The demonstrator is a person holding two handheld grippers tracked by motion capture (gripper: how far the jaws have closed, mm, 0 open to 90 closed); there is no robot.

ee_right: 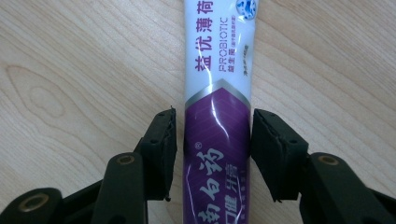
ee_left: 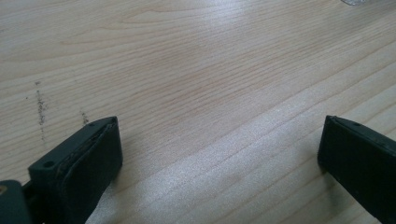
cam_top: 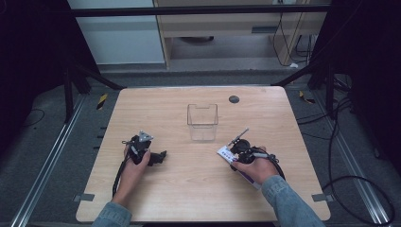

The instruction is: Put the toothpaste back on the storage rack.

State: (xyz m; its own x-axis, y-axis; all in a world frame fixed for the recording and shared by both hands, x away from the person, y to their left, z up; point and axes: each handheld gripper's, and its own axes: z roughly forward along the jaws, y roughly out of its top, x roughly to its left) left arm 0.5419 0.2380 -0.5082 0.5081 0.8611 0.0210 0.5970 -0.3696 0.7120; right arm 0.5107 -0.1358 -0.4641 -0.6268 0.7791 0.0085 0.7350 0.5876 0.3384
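Observation:
A white and purple toothpaste tube lies flat on the wooden table, right of the middle. My right gripper straddles the tube's purple half. Its right jaw is at the tube's edge and a thin gap shows beside the left jaw, so it is open around the tube. The high view shows this gripper over the tube's near part. My left gripper rests low on the table's left side. Its jaws are spread wide over bare wood.
A clear, empty plastic box stands upright at the table's middle, beyond both grippers. A small black round cap sits in the tabletop near the far edge. Cables trail on the floor to the right.

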